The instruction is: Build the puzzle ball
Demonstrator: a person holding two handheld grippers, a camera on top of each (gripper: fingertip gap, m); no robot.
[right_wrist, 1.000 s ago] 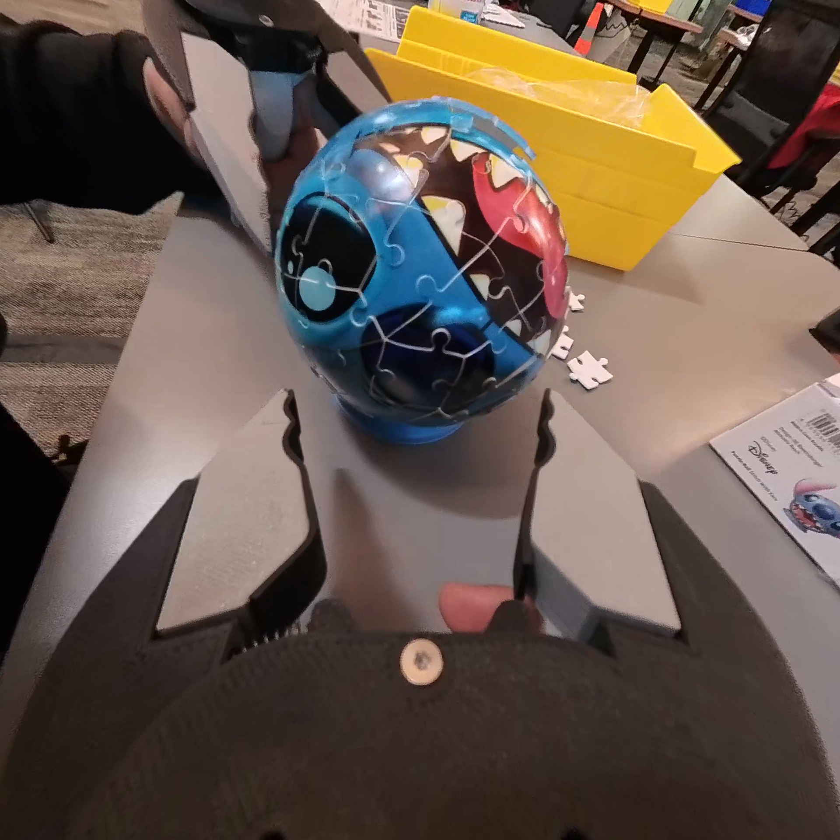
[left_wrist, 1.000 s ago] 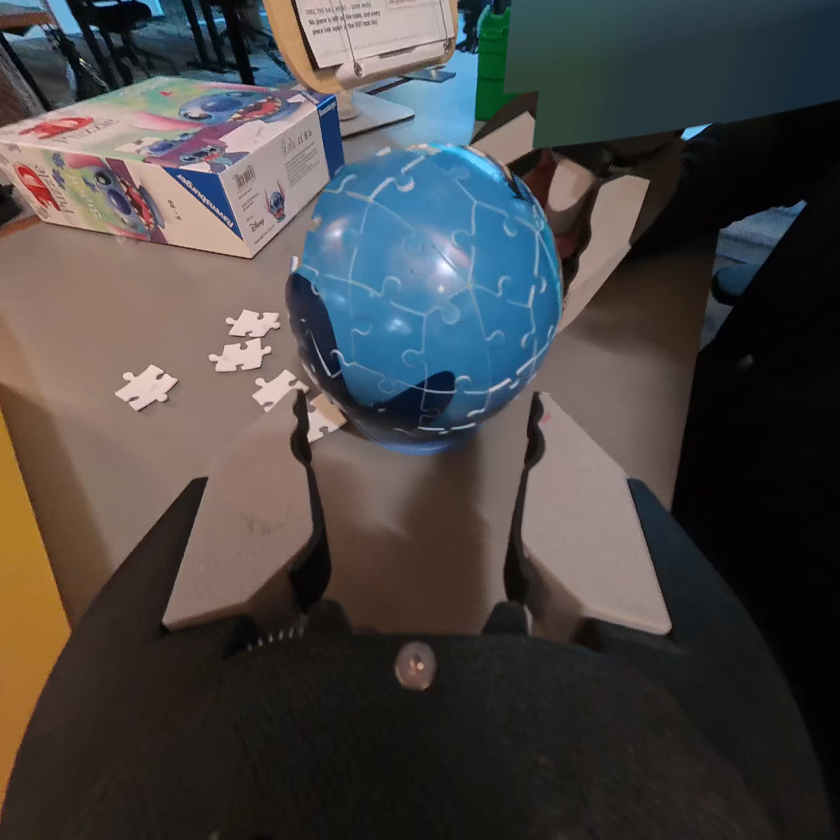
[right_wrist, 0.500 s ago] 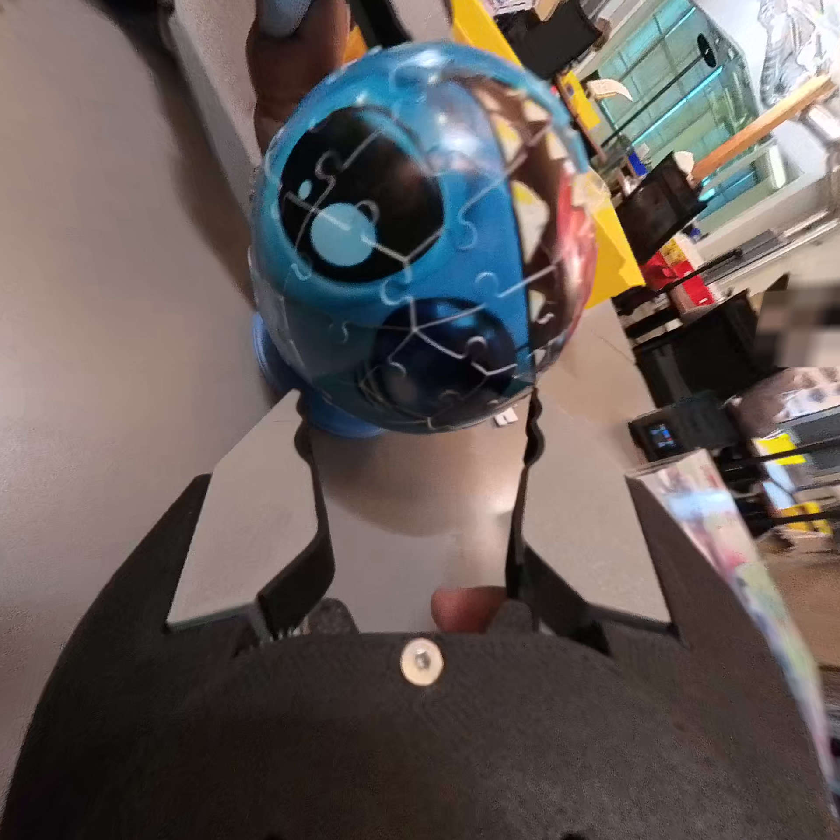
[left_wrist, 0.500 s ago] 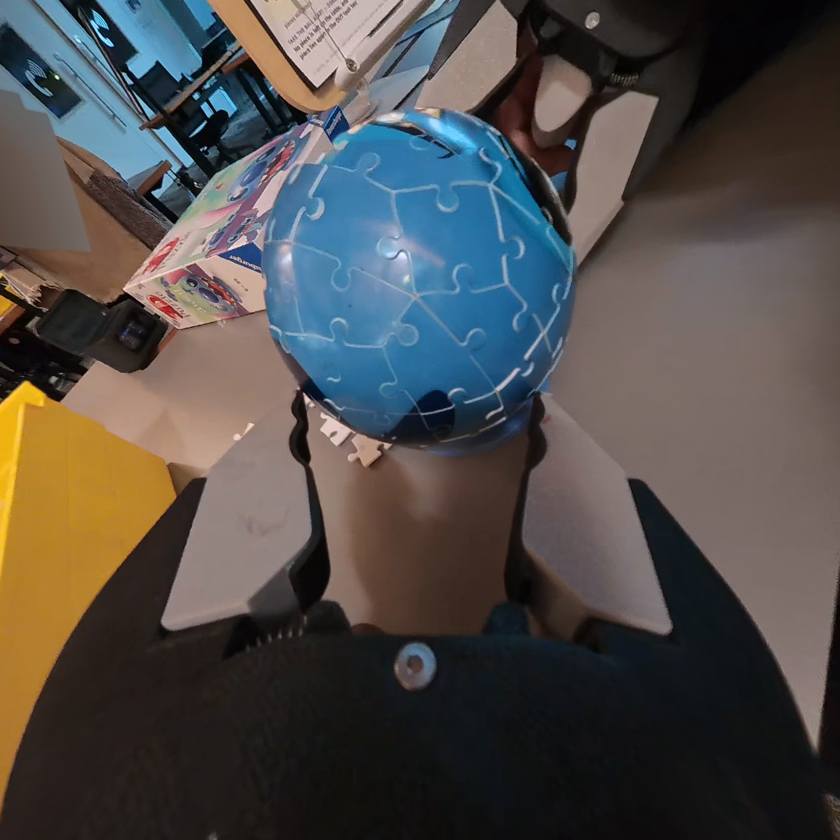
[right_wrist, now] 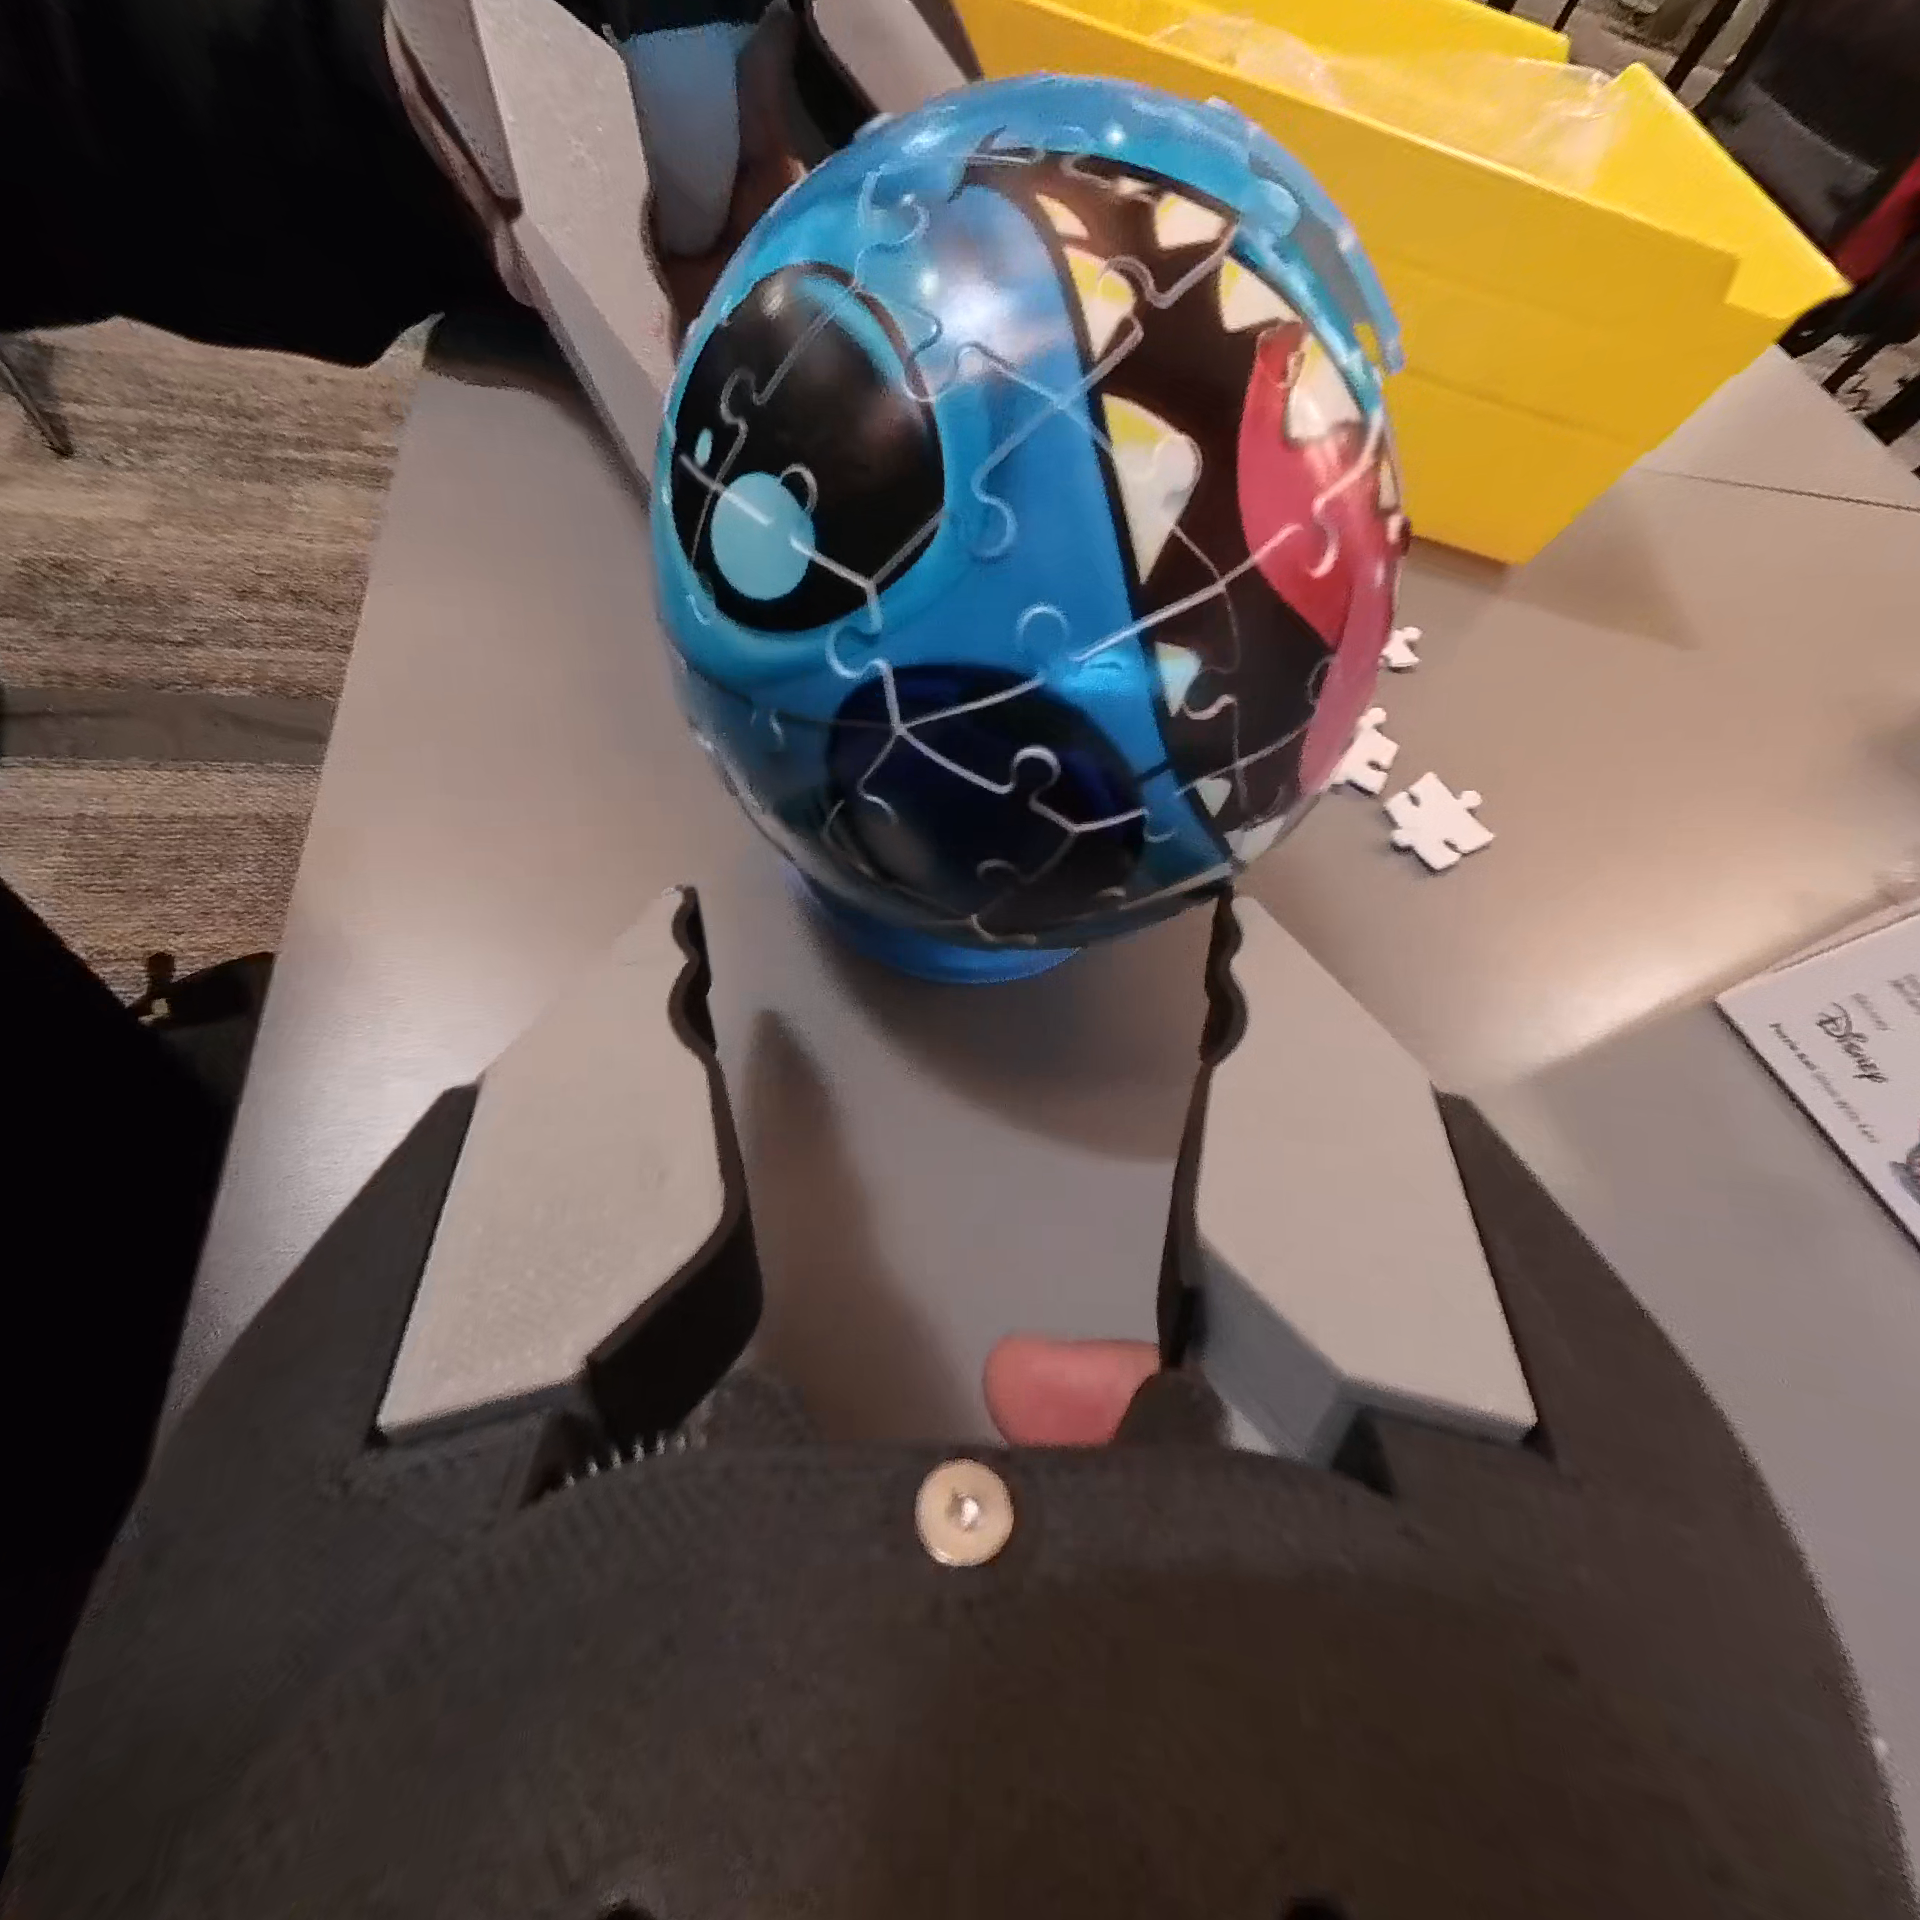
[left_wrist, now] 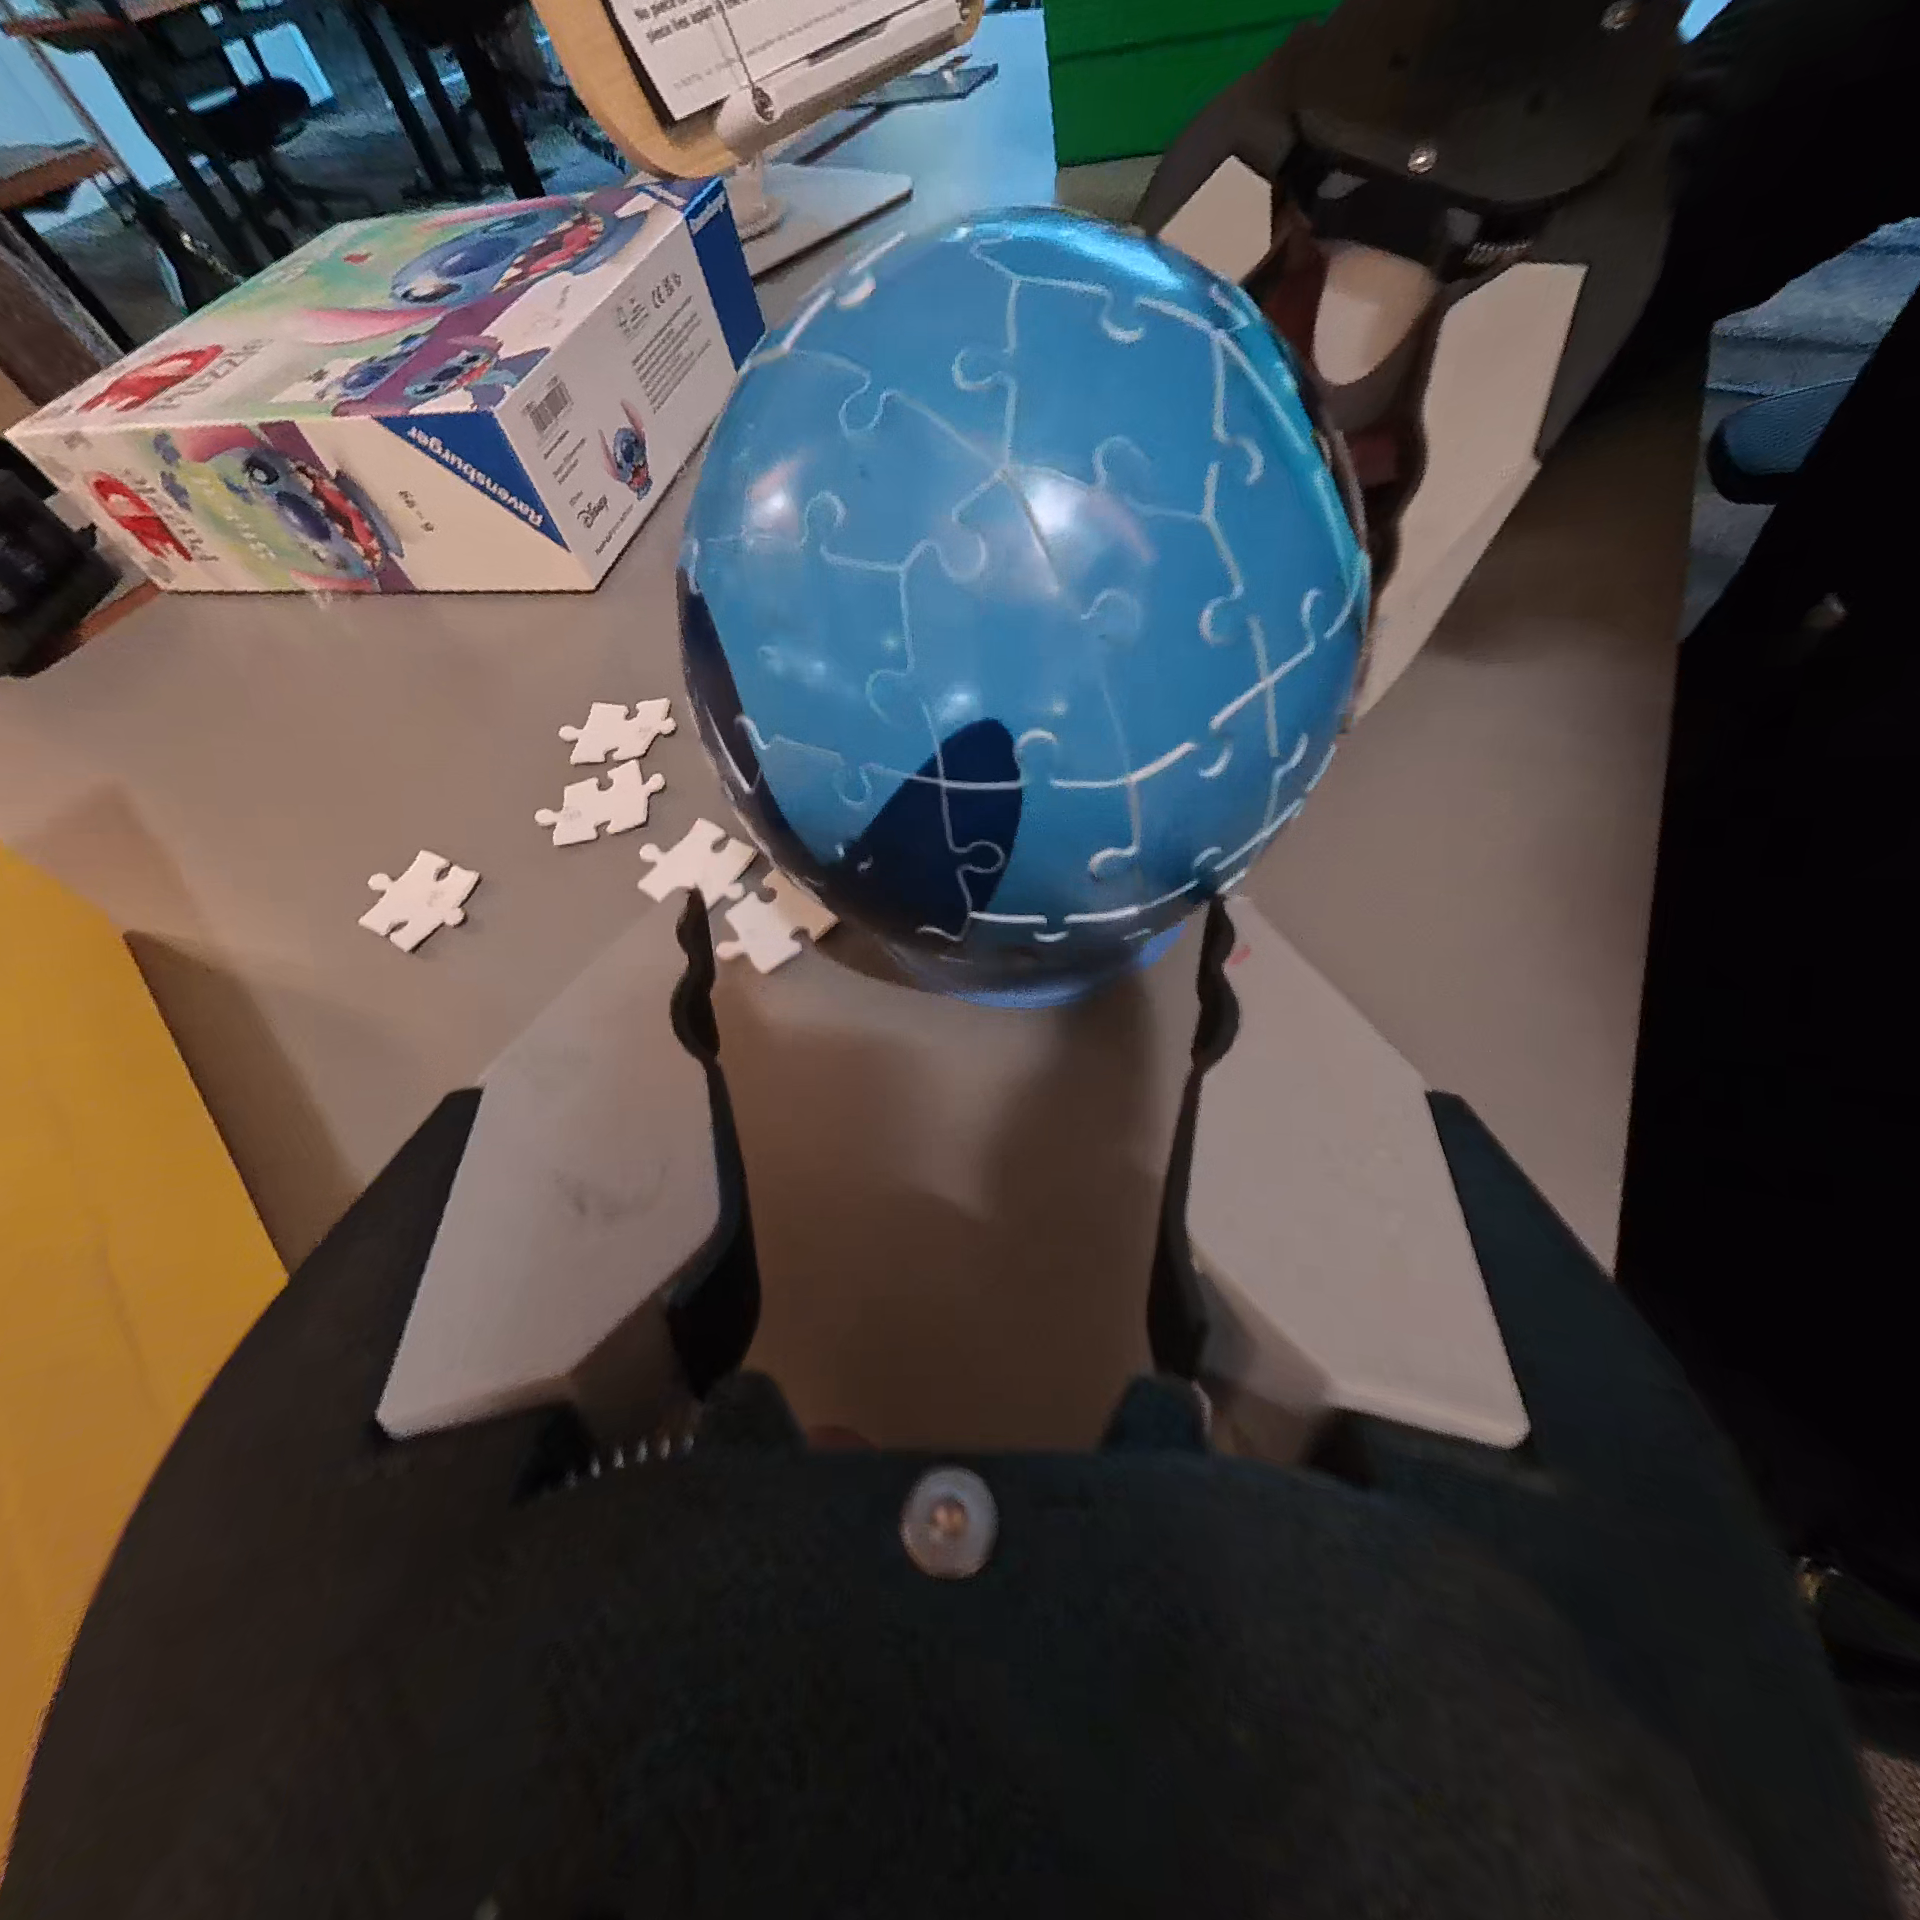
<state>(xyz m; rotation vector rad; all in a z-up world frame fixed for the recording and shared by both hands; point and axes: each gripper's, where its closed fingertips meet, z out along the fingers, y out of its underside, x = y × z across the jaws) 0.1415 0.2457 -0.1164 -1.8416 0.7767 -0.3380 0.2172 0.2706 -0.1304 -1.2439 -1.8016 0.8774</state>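
The blue puzzle ball (left_wrist: 1023, 603) stands on its blue base on the grey table (left_wrist: 312, 727). The right wrist view shows the ball's (right_wrist: 1029, 520) face side with a dark eye, a nose and a toothed mouth, and its top rim looks uneven there. My left gripper (left_wrist: 951, 925) is open and empty, its fingertips just short of the ball's lower sides. My right gripper (right_wrist: 954, 914) is open and empty on the opposite side, equally close. Each gripper shows behind the ball in the other's view (left_wrist: 1455, 208) (right_wrist: 582, 208). Several loose white pieces (left_wrist: 597, 805) lie left of the ball.
The puzzle box (left_wrist: 395, 395) lies at the back left, with a sign stand (left_wrist: 769, 83) behind it. A yellow bin (right_wrist: 1455, 260) stands on the far side in the right wrist view. Two white pieces (right_wrist: 1439, 821) lie right of the ball there. A printed box side (right_wrist: 1849, 1060) shows at the right edge.
Both grippers tilted and came close to the ball half a second ago, then levelled again. Both stayed open. The ball remains on the table.
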